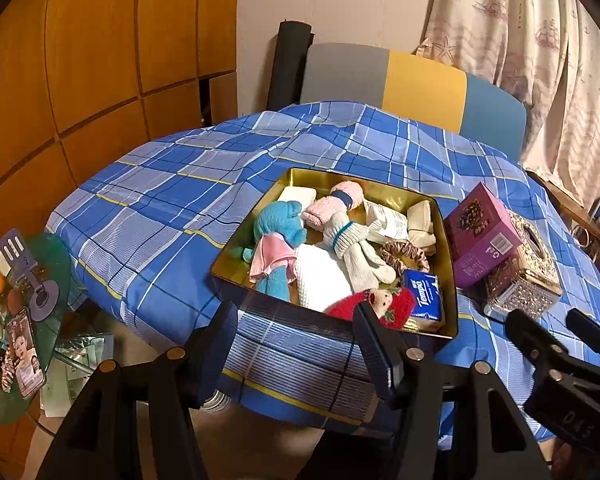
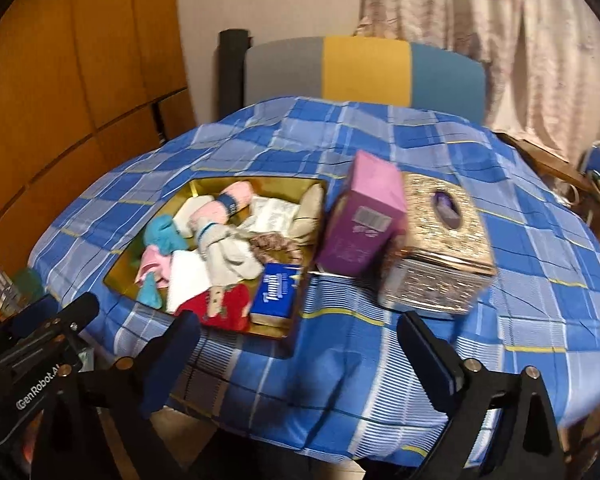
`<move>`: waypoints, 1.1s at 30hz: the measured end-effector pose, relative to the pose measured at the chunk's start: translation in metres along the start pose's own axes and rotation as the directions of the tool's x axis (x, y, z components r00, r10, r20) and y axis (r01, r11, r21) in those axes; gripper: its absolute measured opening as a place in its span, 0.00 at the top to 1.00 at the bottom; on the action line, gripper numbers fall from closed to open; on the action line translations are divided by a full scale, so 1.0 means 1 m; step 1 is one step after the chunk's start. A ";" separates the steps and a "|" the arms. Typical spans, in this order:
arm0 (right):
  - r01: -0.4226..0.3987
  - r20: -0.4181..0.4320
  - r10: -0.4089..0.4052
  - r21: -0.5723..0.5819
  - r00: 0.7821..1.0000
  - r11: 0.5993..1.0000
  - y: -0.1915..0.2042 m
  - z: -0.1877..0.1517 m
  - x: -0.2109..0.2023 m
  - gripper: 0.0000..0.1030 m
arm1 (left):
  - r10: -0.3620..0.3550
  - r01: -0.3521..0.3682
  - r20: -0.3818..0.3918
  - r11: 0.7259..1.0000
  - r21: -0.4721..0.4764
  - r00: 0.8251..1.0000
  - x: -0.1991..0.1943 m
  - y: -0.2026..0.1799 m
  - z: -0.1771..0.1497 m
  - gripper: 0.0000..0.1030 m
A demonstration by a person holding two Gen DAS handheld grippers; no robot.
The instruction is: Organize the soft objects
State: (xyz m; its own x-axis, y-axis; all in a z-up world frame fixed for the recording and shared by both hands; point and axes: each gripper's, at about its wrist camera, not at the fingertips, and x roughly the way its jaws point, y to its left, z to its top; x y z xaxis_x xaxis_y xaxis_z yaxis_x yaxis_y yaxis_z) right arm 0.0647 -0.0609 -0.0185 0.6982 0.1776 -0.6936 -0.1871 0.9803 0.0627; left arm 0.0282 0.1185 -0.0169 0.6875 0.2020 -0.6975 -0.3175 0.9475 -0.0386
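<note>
Left wrist view shows the left gripper with its fingers apart and empty, hovering over the near edge of a blue checked cloth. Just beyond sits a gold tin heaped with soft things: a blue plush, pale socks, a red doll and a tissue pack. Right wrist view, blurred, shows the right gripper spread wide and empty, near a purple box leaning against a glittery tissue box just right of the tin.
</note>
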 end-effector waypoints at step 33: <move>0.088 -0.050 -0.083 0.104 0.995 0.991 -0.015 -0.023 -0.019 0.00 | -0.049 0.049 -0.011 0.997 0.067 0.999 -0.024 -0.015 -0.009 0.41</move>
State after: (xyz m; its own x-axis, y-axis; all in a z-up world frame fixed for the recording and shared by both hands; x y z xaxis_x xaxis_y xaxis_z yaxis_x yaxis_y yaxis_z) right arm 0.0382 -0.0813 -0.0224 0.6760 0.0914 -0.7312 -0.0521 0.9957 0.0763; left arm 0.0105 0.0967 -0.0062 0.6952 0.1529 -0.7024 -0.2385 0.9708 -0.0247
